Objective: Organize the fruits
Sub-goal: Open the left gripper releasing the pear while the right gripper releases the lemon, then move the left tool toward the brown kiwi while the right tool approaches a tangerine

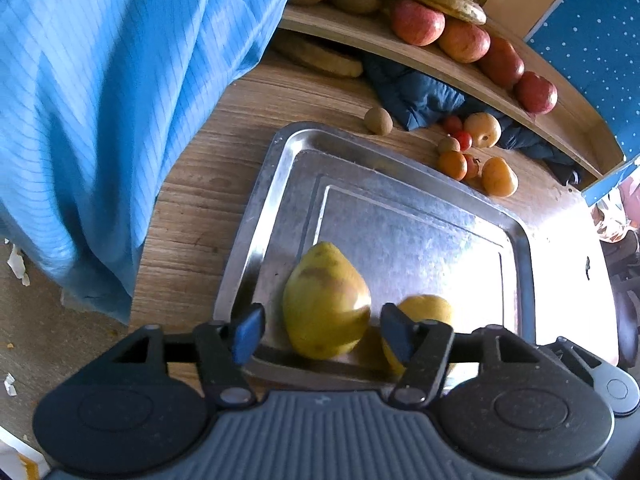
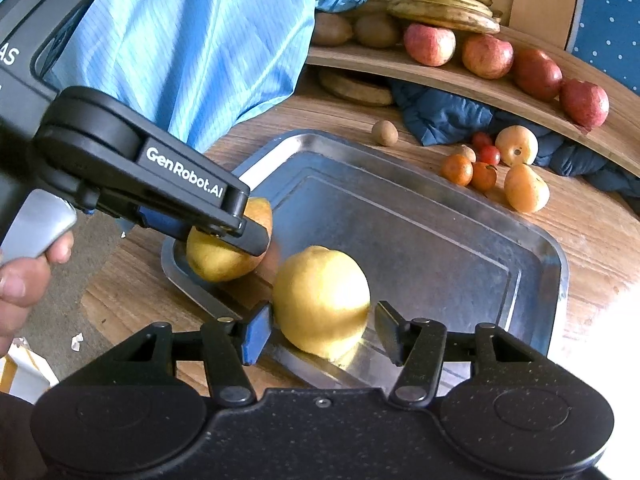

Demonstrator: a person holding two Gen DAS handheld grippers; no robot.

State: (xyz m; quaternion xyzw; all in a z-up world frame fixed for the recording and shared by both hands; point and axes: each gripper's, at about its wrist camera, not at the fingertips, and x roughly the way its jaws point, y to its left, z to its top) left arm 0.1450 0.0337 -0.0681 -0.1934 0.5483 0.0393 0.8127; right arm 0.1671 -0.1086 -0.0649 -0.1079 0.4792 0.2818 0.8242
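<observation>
Both pears sit at the near end of the metal tray (image 2: 536, 264), close together.

Risk: they are round and the tray floor is slick; a nudge from a withdrawing finger could roll one into the other or against the low rim. The left tool's far finger lies over the greenish pear (image 1: 326, 304) as seen from the right wrist, so lifting away at a slant could drag it.

Left tool (image 1: 324, 330): released, jaws wide, gaps on both sides of the greenish pear; no pad presses it.

Right tool (image 2: 322, 332): part open around the yellow pear (image 2: 320, 300). Left pad looks to be touching the skin, right pad stands clear. Not a grip, I judge.

More fruit waits on the bench (image 1: 192, 208) beyond the tray; apples (image 2: 488, 56) and bananas (image 2: 444, 0) lie on the shelf.
</observation>
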